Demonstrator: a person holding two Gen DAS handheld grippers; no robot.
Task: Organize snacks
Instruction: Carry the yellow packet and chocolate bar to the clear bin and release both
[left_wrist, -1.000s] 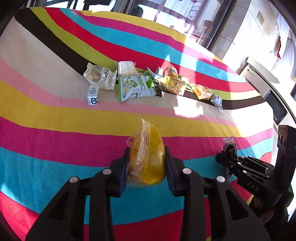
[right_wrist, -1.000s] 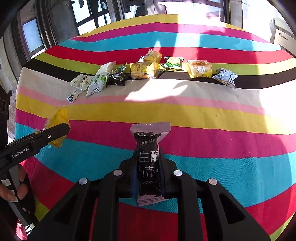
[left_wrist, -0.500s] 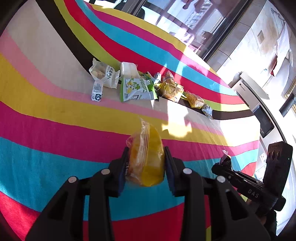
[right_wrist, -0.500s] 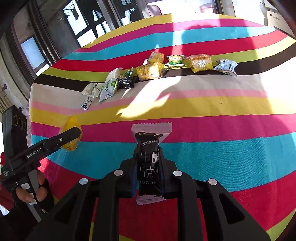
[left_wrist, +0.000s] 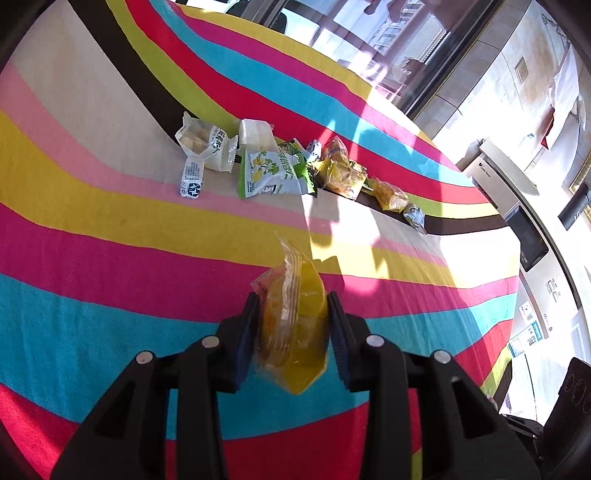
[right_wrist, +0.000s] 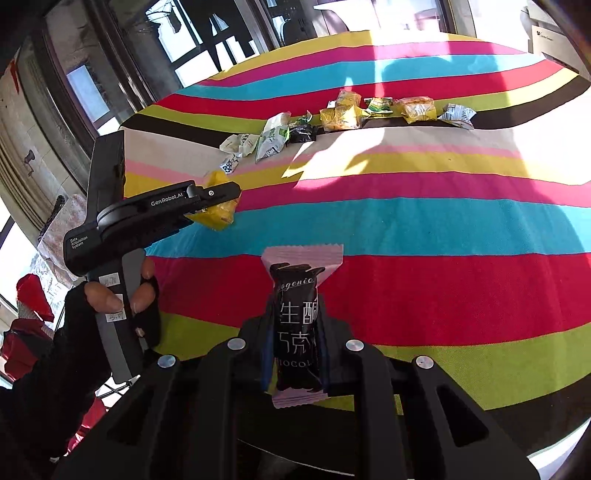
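Note:
My left gripper (left_wrist: 291, 325) is shut on a yellow snack packet (left_wrist: 295, 328) and holds it above the striped tablecloth (left_wrist: 110, 280). It also shows at the left of the right wrist view (right_wrist: 221, 206), with the yellow packet (right_wrist: 216, 216) in it. My right gripper (right_wrist: 295, 343) is shut on a black chocolate bar (right_wrist: 297, 325) with a pink wrapper end, held upright above the cloth. A row of several snack packets lies across the far side of the table: a white packet (left_wrist: 203, 144), a green-and-white bag (left_wrist: 273, 173), yellow packets (left_wrist: 340, 173).
The striped cloth (right_wrist: 443, 229) covers a table. Windows and a dark frame stand behind it. A white counter with a dark appliance (left_wrist: 532, 240) is at the right. A gloved hand (right_wrist: 110, 306) holds the left gripper's handle.
Both grippers have pulled back and risen from the table, each still holding its snack. The snack row looks farther away. The left gripper appears larger in the right wrist view.

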